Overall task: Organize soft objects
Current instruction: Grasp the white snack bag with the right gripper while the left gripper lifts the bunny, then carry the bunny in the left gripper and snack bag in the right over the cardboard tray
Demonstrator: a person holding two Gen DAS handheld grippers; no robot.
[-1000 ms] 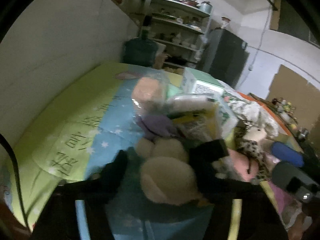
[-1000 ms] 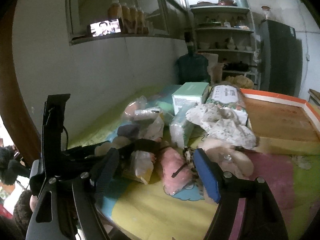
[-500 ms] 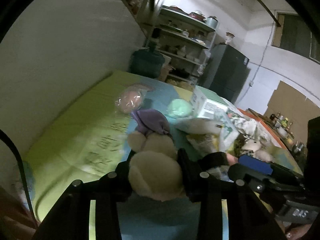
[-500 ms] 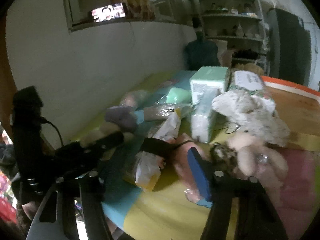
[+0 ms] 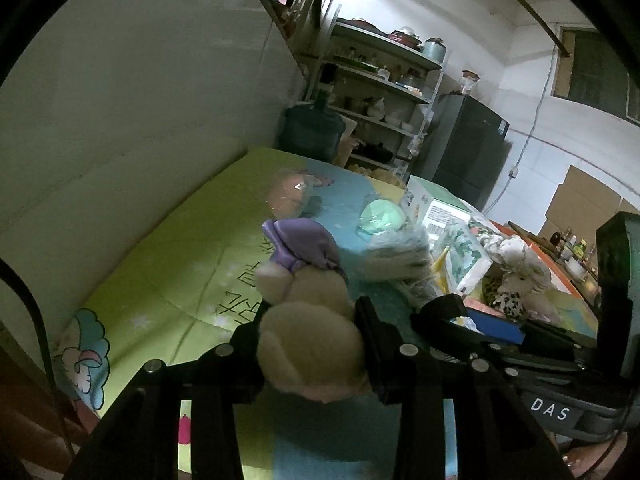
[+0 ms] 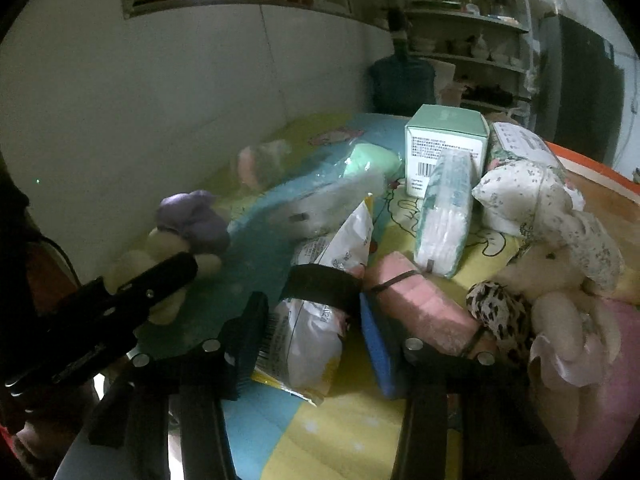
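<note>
My left gripper (image 5: 312, 332) is shut on a cream plush toy (image 5: 308, 352) with a purple hat (image 5: 304, 244), held over the green and blue mat (image 5: 160, 260). In the right wrist view that plush toy (image 6: 168, 248) sits at the left behind the left gripper's finger (image 6: 160, 280). My right gripper (image 6: 312, 316) straddles a white and yellow plastic packet (image 6: 312, 344). Its jaws are closing, and a gap still shows at the blue pad (image 6: 376, 344). A pink sponge block (image 6: 420, 308) lies just right of that pad.
A tissue pack (image 6: 444, 216), a green and white box (image 6: 444, 148), a floral cloth bundle (image 6: 528, 188) and a white plush doll (image 6: 552, 280) crowd the right. Bagged green (image 6: 372, 160) and pink (image 6: 260, 160) items lie further back. A wall (image 5: 140, 100) runs along the left.
The left gripper closed on the plush toy and carried it left, away from the pile. The right gripper came down over the packet and its jaws narrowed.
</note>
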